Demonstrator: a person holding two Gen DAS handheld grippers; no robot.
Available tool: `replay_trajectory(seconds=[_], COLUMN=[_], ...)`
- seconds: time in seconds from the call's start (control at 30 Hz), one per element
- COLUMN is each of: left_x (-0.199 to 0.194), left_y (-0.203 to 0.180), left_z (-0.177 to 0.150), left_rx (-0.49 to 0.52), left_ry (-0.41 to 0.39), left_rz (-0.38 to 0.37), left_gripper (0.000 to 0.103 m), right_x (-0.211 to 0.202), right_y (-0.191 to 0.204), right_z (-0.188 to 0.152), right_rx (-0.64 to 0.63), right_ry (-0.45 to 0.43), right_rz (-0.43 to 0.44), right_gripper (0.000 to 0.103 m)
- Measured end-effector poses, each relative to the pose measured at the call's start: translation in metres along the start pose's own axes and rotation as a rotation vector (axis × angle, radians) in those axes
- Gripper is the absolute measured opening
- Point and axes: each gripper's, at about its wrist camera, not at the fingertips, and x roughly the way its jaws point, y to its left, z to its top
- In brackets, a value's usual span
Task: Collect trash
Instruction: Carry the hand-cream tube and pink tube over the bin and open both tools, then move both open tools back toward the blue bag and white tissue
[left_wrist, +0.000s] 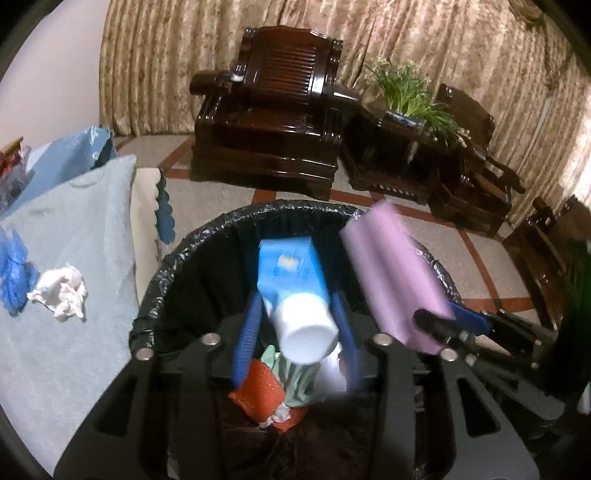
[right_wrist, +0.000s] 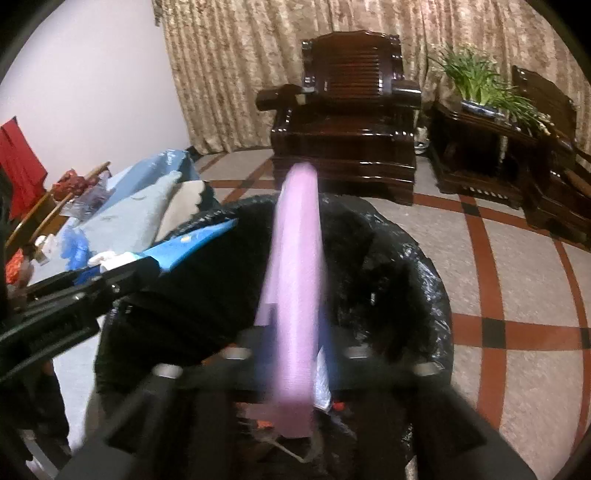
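Note:
A bin lined with a black bag stands on the floor, seen also in the right wrist view; trash lies in its bottom, including an orange net. My left gripper is shut on a blue and white tube and holds it over the bin's mouth. My right gripper is shut on a pink pack, blurred by motion, also over the bin; the pack shows in the left wrist view. A crumpled white tissue lies on the light blue cloth.
A table covered in light blue cloth is left of the bin, with blue plastic and bags on it. Dark wooden armchairs, a side table with a plant, and tiled floor lie beyond.

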Motion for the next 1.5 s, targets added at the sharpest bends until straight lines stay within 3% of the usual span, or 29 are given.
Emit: replay_trajectory(seconds=[0.03,0.13,0.2,0.3,0.4,0.83,1.5], left_x=[0.000,-0.006,-0.011,-0.024,-0.041,-0.128,-0.199], left_y=[0.001,0.010,0.012,0.020,0.032,0.093,0.232], left_z=[0.001,0.004,0.006,0.009,0.011,-0.005,-0.048], left_rx=[-0.011,-0.027,-0.028,-0.038,-0.053,-0.116,-0.280], left_ry=[-0.003,-0.022,-0.033,-0.059,-0.089,-0.180,-0.224], left_rz=[-0.002,0.005,0.019,0.045,0.080,0.229,0.504], left_gripper=[0.059,0.066,0.073,0.080,0.085,0.090,0.090], right_x=[0.001,0.000,-0.002,-0.006,-0.013,-0.029,0.013], right_y=[-0.001,-0.001,0.000,0.004,0.011,0.074,0.243], right_z=[0.000,0.000,0.000,0.002,0.004,0.015,0.035], right_rx=[-0.003,-0.009,-0.009,-0.029,-0.059,-0.114,-0.267], right_ry=[0.001,-0.001,-0.009,-0.027,-0.045,-0.099,-0.114], right_rz=[-0.005,-0.020,-0.032,-0.043,-0.033,0.108,0.334], right_gripper=[0.044,0.051,0.068,0.083,0.091,0.097,0.097])
